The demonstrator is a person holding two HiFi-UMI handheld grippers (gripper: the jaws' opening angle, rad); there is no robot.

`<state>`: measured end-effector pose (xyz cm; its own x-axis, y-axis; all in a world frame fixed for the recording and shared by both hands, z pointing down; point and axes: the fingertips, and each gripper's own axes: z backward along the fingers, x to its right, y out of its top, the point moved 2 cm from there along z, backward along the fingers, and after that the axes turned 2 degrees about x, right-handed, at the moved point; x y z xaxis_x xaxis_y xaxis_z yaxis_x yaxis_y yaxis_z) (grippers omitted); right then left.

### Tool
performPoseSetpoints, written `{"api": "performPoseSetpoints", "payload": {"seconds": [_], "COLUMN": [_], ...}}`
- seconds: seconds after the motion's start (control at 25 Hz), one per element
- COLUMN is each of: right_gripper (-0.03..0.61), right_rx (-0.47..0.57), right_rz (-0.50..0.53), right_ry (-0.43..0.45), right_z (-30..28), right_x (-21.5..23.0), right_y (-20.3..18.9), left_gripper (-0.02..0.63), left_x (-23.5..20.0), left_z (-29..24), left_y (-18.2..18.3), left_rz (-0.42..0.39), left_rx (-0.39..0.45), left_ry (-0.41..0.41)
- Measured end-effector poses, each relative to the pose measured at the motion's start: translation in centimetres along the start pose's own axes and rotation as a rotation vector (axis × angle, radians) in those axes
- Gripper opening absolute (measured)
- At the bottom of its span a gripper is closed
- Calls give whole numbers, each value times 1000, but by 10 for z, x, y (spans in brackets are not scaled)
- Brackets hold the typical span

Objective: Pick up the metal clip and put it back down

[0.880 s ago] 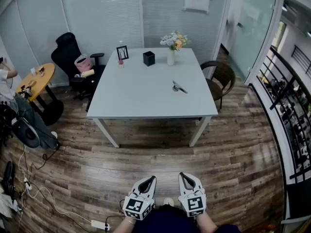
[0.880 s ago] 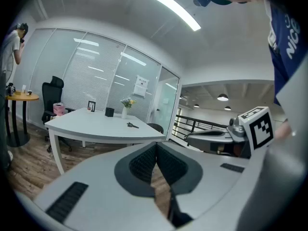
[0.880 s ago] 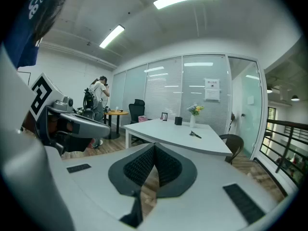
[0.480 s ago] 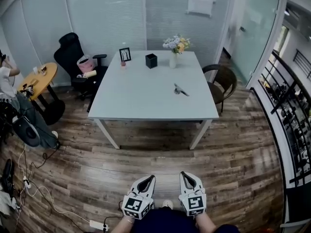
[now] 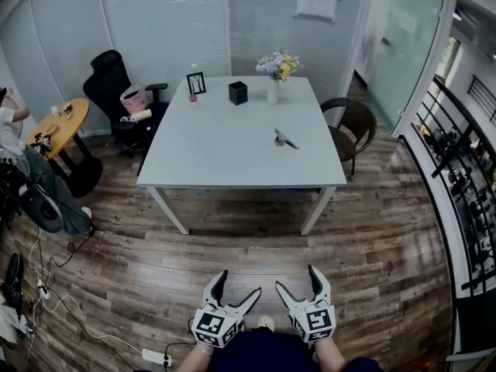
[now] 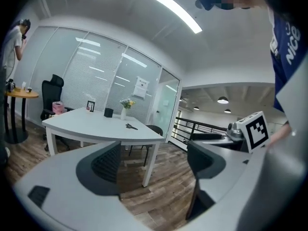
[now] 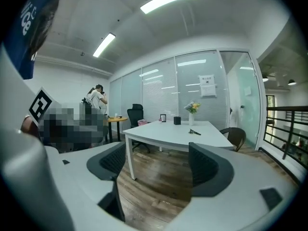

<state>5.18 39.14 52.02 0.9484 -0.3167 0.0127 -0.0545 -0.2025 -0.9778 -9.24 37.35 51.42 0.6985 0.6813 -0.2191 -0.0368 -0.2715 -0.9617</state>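
The metal clip (image 5: 284, 138) lies on the right half of the white table (image 5: 217, 149), far ahead of me; it shows small in the left gripper view (image 6: 131, 126) and the right gripper view (image 7: 194, 132). My left gripper (image 5: 235, 287) hangs low over the wooden floor, near my body, its jaws spread wide with nothing between them. My right gripper (image 5: 297, 280) is beside it, also open and empty. Both are well short of the table.
On the table's far edge stand a picture frame (image 5: 195, 84), a black cup (image 5: 237, 93) and a vase of flowers (image 5: 274, 74). A brown chair (image 5: 353, 124) sits at the table's right, a black office chair (image 5: 110, 91) and a round orange table (image 5: 54, 130) at left. Cables (image 5: 54, 301) lie on the floor.
Both grippers' jaws have spread from nearly closed to wide open. The view has shifted slightly; the clip has not moved.
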Motion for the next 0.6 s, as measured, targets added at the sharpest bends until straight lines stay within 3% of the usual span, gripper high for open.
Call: {"api": "performPoseSetpoints", "payload": {"seconds": [0.2,0.6], "right_gripper": [408,405], "right_rx": [-34,-42], "right_rz": [4,39], "right_ry": [35,47], "right_z": [6,11], "right_x": [6,42], "right_y": [-5,-13], "left_gripper": [443,449], "left_x": [6,28], "left_z": [-2,-24], "left_y": [-4,-6], "left_rz": [35,4], "left_rx": [-3,22], "left_ry": [17,64]}}
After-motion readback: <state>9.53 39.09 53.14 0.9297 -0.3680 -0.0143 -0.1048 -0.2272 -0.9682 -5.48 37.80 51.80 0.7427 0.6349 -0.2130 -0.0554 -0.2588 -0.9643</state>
